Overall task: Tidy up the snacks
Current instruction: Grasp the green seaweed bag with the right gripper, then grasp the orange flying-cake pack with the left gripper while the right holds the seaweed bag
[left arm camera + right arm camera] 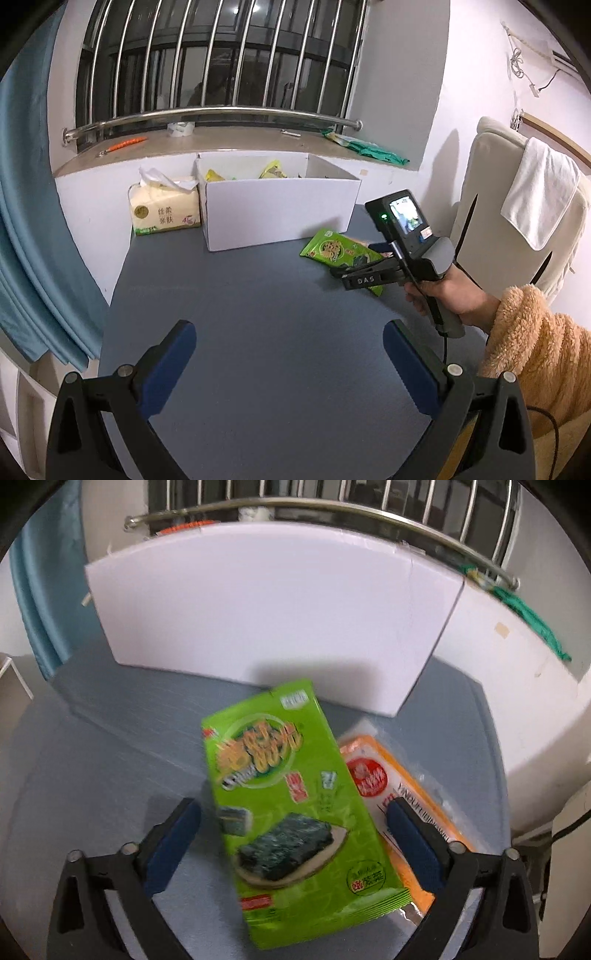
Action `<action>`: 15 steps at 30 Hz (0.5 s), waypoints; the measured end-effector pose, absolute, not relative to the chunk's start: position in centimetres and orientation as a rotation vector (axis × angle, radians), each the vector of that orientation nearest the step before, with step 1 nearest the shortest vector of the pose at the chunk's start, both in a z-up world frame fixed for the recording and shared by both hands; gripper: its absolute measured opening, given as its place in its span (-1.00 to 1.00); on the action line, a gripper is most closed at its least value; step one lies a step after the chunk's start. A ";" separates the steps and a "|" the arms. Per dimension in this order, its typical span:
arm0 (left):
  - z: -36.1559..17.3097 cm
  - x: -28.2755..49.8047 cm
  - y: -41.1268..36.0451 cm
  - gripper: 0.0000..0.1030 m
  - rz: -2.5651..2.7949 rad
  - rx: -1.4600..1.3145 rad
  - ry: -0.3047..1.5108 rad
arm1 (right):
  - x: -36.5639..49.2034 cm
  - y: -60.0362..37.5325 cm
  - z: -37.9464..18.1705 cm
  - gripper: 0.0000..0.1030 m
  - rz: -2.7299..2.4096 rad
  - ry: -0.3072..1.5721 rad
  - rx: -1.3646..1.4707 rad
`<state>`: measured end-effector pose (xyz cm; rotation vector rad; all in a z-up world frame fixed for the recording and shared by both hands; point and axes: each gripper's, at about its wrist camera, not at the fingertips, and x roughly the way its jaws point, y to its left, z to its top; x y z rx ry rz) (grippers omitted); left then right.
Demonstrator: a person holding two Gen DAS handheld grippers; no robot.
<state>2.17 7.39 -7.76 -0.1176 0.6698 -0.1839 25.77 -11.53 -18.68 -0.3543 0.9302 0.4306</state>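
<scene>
A green seaweed snack packet point(295, 812) lies on the grey-blue table top point(258, 314), partly over an orange packet point(369, 771). My right gripper point(293, 805) hangs open just above them. The green packet lies between its blue pads, and neither pad presses on it. In the left wrist view the same right gripper point(354, 264) is held by a hand in a fuzzy orange sleeve over the green packet point(332, 249). An open white box point(280, 210) stands behind and holds yellow snack packets point(273, 170). My left gripper point(290, 332) is open over bare table, with nothing between its fingers.
A tissue pack point(164, 210) stands left of the box. The window ledge point(236, 138) carries a tape roll point(181, 129), an orange-handled tool point(127, 143) and a green bag point(369, 149). A chair with a white towel point(539, 192) is at the right, a blue curtain point(29, 221) at the left.
</scene>
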 end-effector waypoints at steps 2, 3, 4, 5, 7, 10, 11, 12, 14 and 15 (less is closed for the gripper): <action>-8.0 2.3 7.4 0.99 -0.184 -0.123 0.675 | 25.3 -11.8 -18.3 0.41 0.411 0.898 -0.382; -8.1 2.4 7.4 0.99 -0.188 -0.126 0.677 | 25.2 -12.0 -17.9 0.35 0.435 0.906 -0.358; -8.2 2.5 7.3 0.99 -0.191 -0.126 0.680 | 25.0 -12.3 -17.7 0.26 0.456 0.919 -0.325; -8.3 2.7 7.1 0.99 -0.195 -0.123 0.684 | 25.0 -12.7 -17.4 0.25 0.465 0.926 -0.297; -8.2 3.0 6.7 0.99 -0.202 -0.110 0.684 | 24.4 -13.4 -16.8 0.23 0.459 0.926 -0.282; -8.1 3.9 6.0 0.99 -0.235 -0.089 0.689 | 23.0 -15.1 -15.0 0.22 0.494 0.882 -0.207; -8.1 4.2 5.7 0.99 -0.244 -0.084 0.695 | 22.3 -15.9 -14.3 0.22 0.497 0.864 -0.179; -8.1 4.5 5.4 0.99 -0.255 -0.079 0.699 | 21.5 -16.7 -13.5 0.22 0.498 0.845 -0.157; -8.1 5.6 4.3 0.99 -0.284 -0.054 0.710 | 19.5 -18.8 -12.1 0.22 0.496 0.801 -0.114; -8.1 6.1 3.6 0.99 -0.304 -0.033 0.714 | 18.6 -19.9 -11.4 0.22 0.498 0.791 -0.093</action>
